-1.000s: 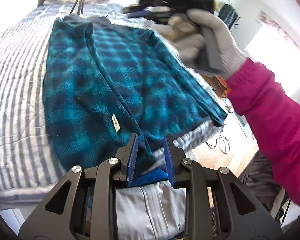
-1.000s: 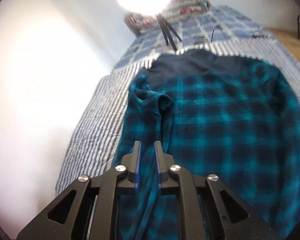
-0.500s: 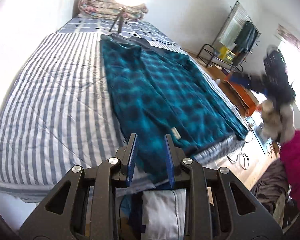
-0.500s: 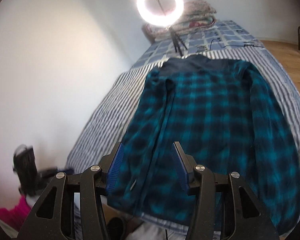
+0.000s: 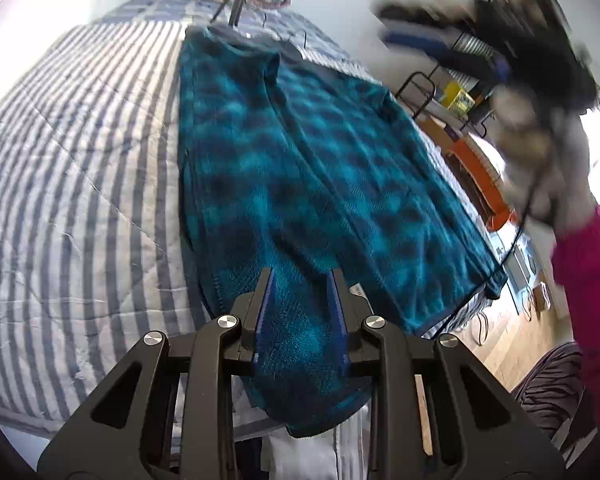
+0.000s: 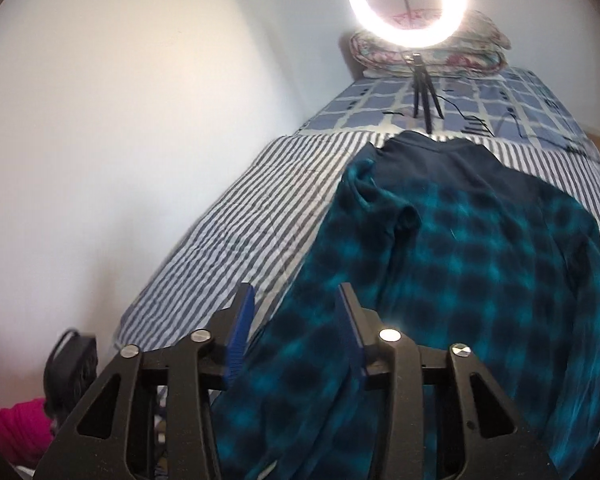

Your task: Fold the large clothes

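A large teal and black plaid fleece shirt lies spread lengthwise on a striped bed, its collar at the far end. Its near hem hangs over the bed's front edge. My left gripper is open, with its jaws on either side of the hem cloth. My right gripper is open just above the shirt's left edge, with nothing held. In the left wrist view the right gripper appears blurred at the upper right, held by a gloved hand in a pink sleeve.
A ring light on a tripod stands on the bed's far end in front of folded quilts. A white wall runs along the left. A clothes rack and wooden floor lie right of the bed.
My left gripper has moved down and forward onto the shirt's near hem. My right gripper has shifted towards the shirt's left edge and stays open; it had opened earlier.
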Demonstrator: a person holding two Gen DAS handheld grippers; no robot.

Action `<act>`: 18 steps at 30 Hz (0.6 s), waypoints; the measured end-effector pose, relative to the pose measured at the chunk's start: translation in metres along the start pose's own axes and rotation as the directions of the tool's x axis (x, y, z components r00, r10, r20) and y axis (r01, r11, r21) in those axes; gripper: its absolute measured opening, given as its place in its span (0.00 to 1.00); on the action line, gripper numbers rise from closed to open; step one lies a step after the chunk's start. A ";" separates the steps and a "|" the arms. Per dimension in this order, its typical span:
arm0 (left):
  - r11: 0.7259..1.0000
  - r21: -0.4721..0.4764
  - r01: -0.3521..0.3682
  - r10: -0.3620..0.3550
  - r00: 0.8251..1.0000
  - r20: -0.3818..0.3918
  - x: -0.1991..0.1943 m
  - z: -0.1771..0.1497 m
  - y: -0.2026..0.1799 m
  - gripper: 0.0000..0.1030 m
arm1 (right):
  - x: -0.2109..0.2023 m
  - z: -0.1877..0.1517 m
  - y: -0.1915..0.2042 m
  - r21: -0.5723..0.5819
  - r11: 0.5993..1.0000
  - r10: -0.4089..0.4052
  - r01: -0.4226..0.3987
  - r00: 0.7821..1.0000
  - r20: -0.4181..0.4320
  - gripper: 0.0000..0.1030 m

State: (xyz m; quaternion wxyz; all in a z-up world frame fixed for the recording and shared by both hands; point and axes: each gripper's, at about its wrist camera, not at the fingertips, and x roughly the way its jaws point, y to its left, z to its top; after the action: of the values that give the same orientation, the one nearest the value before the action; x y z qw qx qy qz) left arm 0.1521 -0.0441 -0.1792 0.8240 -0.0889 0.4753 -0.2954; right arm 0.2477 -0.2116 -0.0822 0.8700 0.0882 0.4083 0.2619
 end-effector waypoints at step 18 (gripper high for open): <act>0.998 0.062 0.017 -0.014 0.999 -0.038 0.028 0.010 -0.001 0.24 | 0.230 0.084 -0.067 0.061 0.992 -0.108 0.114 0.989 -0.099 0.23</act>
State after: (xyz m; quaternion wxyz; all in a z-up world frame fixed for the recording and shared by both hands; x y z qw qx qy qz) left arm 0.1703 -0.0620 -0.1936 0.8151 -0.0615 0.4804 -0.3180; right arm 0.4580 -0.1419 -0.2047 0.8594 0.0817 0.4621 0.2032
